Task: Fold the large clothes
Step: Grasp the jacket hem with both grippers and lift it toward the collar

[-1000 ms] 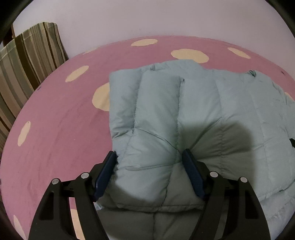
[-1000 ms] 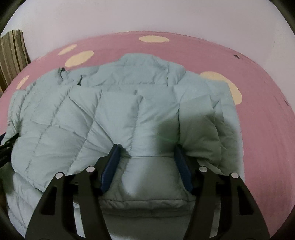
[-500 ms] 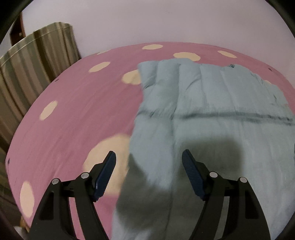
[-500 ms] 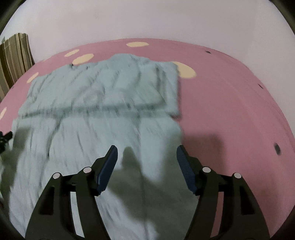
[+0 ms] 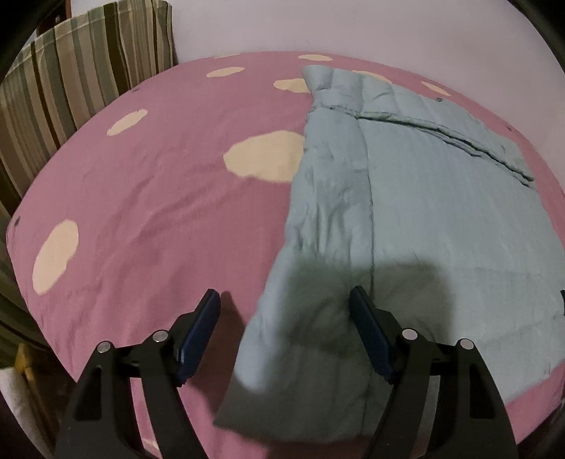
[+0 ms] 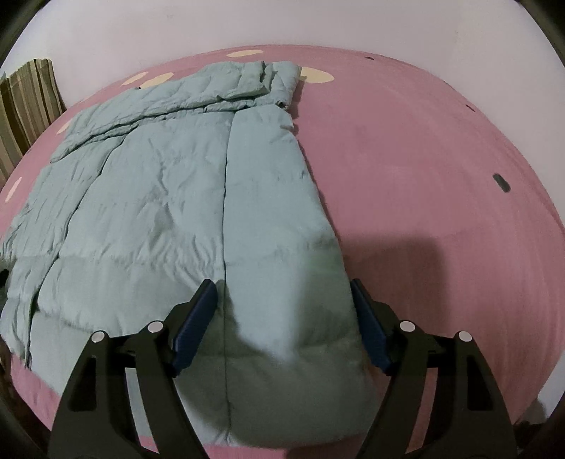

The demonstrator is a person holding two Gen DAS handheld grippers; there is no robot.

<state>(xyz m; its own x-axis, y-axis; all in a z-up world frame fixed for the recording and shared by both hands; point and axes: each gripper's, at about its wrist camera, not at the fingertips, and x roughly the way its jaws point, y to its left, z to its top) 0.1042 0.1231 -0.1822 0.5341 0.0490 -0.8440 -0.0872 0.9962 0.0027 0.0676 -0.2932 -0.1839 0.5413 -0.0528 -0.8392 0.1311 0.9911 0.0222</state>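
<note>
A pale blue-green quilted puffer jacket [image 5: 416,197] lies flat on the pink bed; it also shows in the right wrist view [image 6: 176,197]. Its far end is folded over, leaving a raised seam across the top. My left gripper [image 5: 284,300] is open and empty, held above the jacket's near left corner. My right gripper [image 6: 280,291] is open and empty, held above the jacket's near right corner. Each gripper casts a shadow on the fabric below it.
The bed has a pink sheet with cream spots [image 5: 148,197] and shows bare pink to the right of the jacket [image 6: 416,176]. A striped curtain [image 5: 70,70] hangs at the left. A plain pale wall [image 6: 282,21] stands behind the bed.
Both grippers have let go of the jacket's padded fold and pulled back and up. The jacket now lies flatter and farther away.
</note>
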